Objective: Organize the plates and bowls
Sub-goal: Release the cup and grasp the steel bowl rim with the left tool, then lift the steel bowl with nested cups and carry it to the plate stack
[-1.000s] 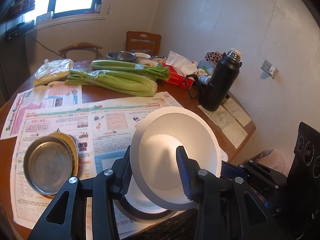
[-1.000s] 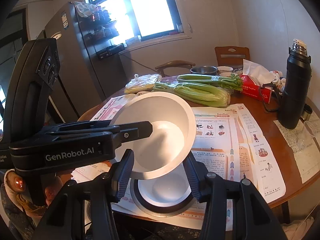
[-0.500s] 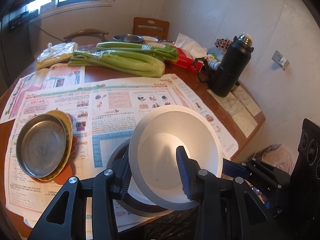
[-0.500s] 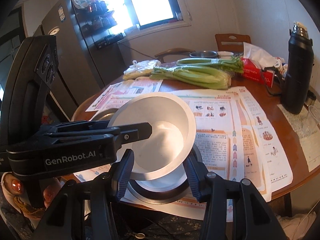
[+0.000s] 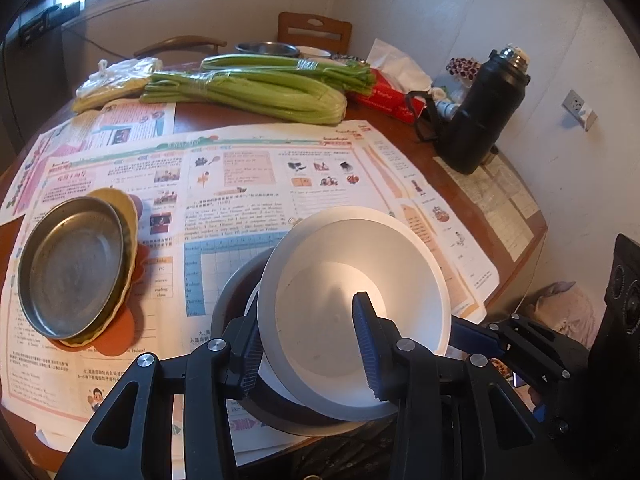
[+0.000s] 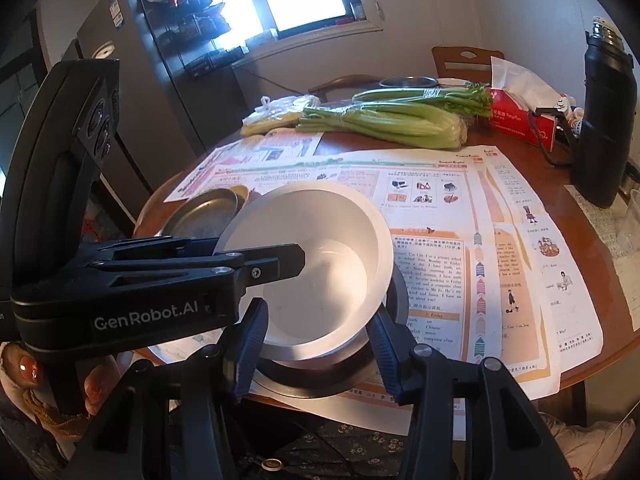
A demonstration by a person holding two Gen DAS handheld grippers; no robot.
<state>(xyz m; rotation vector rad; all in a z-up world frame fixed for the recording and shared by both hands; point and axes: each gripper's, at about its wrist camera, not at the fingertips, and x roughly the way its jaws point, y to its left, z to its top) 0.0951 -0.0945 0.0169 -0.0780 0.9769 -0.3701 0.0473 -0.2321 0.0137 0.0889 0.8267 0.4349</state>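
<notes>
The white bowl [image 5: 352, 308] was plain and smooth, tilted above a dark-rimmed bowl [image 6: 332, 376] near the table [image 5: 476, 184] edge. Left gripper [image 5: 308, 350] and right gripper [image 6: 316, 348] both pinched its rim. The lower bowl was mostly hidden, so I couldn't tell if they touched.

"GenRobot.AI" on left gripper [image 6: 280, 258] body (white lettering).

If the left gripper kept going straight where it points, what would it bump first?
Probably nothing new: the left gripper is already clamped on the white bowl's rim. Pushed onward, the bowl would likely meet the dark bowl beneath it.
</notes>
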